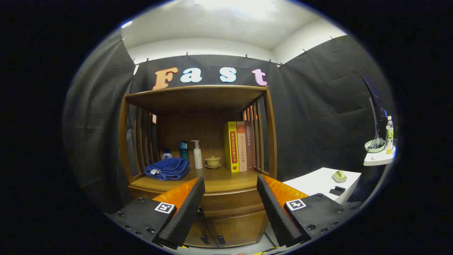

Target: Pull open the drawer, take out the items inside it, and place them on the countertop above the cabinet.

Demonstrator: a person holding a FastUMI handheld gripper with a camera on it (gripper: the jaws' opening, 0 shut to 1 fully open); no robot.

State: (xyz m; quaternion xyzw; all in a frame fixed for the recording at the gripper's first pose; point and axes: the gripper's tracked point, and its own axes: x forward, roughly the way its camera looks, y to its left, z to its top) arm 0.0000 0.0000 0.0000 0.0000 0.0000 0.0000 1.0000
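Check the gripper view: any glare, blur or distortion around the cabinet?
Gripper view: strong fisheye bowing on the cabinet posts; ceiling light blown out; shelf interior dim but books and blue towel sharp; open gripper fingers slightly soft, drawer between them shadowed.

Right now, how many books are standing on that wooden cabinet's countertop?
3, upright together at the back right of the countertop, beyond the open gripper: a yellow book, a tan book beside it, and a brown book against the side slats. None seem hidden.

gripper view looks level along the claw (pixel 230 184) toward the cabinet (pixel 198 198), seemingly near.
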